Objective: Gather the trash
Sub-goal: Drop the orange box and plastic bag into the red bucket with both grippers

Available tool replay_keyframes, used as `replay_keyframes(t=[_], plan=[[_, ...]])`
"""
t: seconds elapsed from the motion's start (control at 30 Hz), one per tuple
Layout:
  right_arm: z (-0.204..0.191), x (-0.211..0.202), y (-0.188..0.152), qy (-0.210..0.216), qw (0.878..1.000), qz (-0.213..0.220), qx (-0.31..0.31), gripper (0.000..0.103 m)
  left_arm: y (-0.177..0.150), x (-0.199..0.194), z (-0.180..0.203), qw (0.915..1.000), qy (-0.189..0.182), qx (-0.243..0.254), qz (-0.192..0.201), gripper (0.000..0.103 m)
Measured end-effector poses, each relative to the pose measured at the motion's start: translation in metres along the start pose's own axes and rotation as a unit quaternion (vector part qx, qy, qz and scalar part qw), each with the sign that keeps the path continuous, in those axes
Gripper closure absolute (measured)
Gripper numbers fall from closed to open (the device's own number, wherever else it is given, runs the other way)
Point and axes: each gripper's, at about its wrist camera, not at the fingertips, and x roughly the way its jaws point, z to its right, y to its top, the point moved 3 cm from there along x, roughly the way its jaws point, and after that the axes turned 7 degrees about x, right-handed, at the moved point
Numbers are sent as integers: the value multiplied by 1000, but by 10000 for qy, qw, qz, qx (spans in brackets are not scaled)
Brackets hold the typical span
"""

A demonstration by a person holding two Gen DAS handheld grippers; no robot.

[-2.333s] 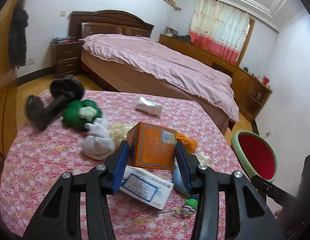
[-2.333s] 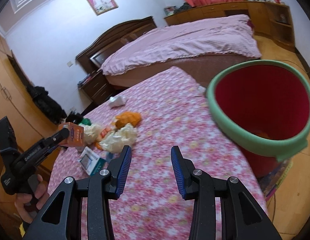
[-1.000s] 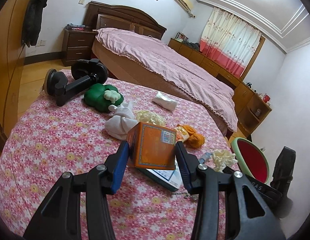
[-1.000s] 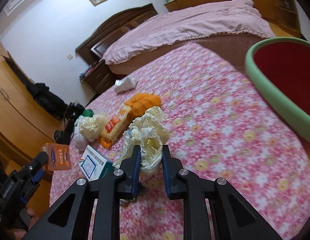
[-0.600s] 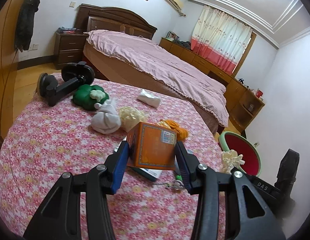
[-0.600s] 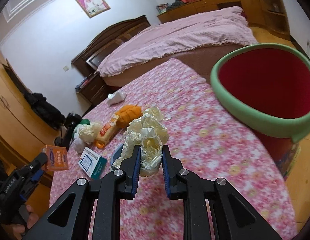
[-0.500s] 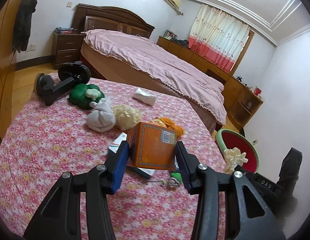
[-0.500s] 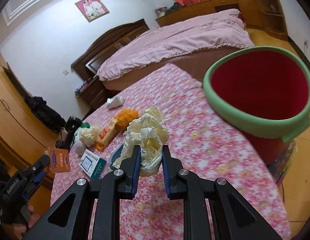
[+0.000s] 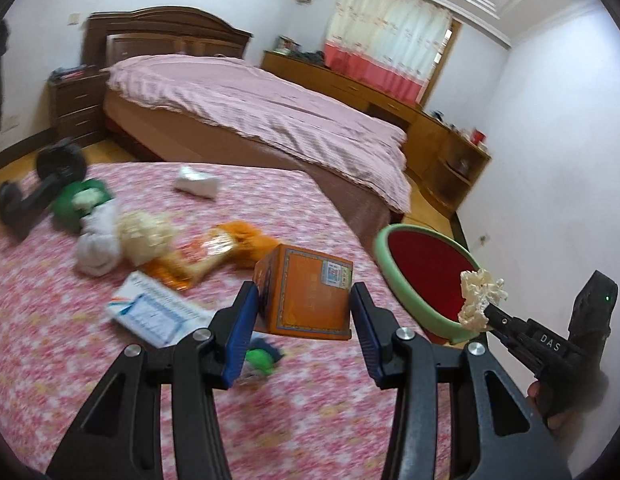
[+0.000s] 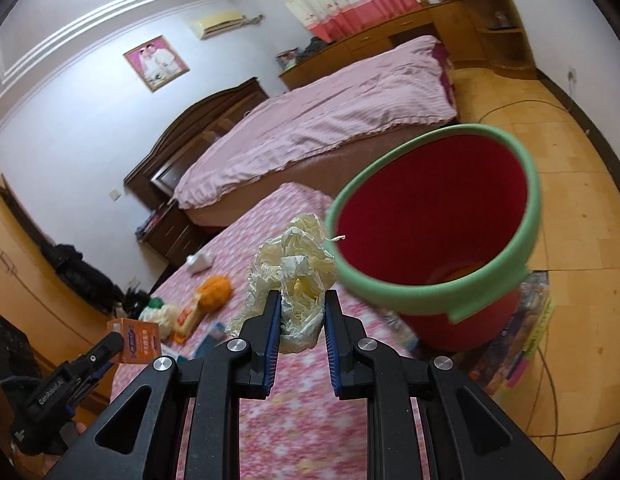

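Observation:
My left gripper (image 9: pixel 303 322) is shut on an orange carton (image 9: pixel 306 292), held above the flowered table (image 9: pixel 50 320). The red bin with a green rim (image 9: pixel 426 264) stands off the table's right edge. My right gripper (image 10: pixel 299 316) is shut on a crumpled cream paper wad (image 10: pixel 294 276), just left of the bin (image 10: pixel 430 216), which fills the upper right of the right wrist view. The left wrist view shows that wad (image 9: pixel 479 296) by the bin's near rim. The carton (image 10: pixel 136 342) sits low on the left in the right wrist view.
On the table lie a white and blue box (image 9: pixel 158 312), an orange snack packet (image 9: pixel 198 256), an orange cloth (image 9: pixel 246 236), a cream wad (image 9: pixel 146 236), a white bundle (image 9: pixel 98 248), a green toy (image 9: pixel 78 204) and a black dumbbell (image 9: pixel 34 188). A bed (image 9: pixel 250 116) stands behind.
Both grippers have carried their loads to the right, toward the bin. The bin now looks larger and nearer in both views, and the table items have slid left.

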Motion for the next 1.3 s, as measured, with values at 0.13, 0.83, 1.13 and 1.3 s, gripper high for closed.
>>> replay_keyframes(t=[0.13,0.83,1.13,1.3], plan=[[17,-2,13,-128,9998,84,105,83,12,22,26,9994,-212,262,-105,55],[77,9,59,-825,9956,354,275,82,32,127,124,9890,-899,1004,-603,55],[94,14,67,-846,9948,359,429,80,30,156,142,9829,-1308,996,-828,55],[94,14,69,-920,9943,384,374,76,25,159,150,9831,-1120,1204,-807,54]])
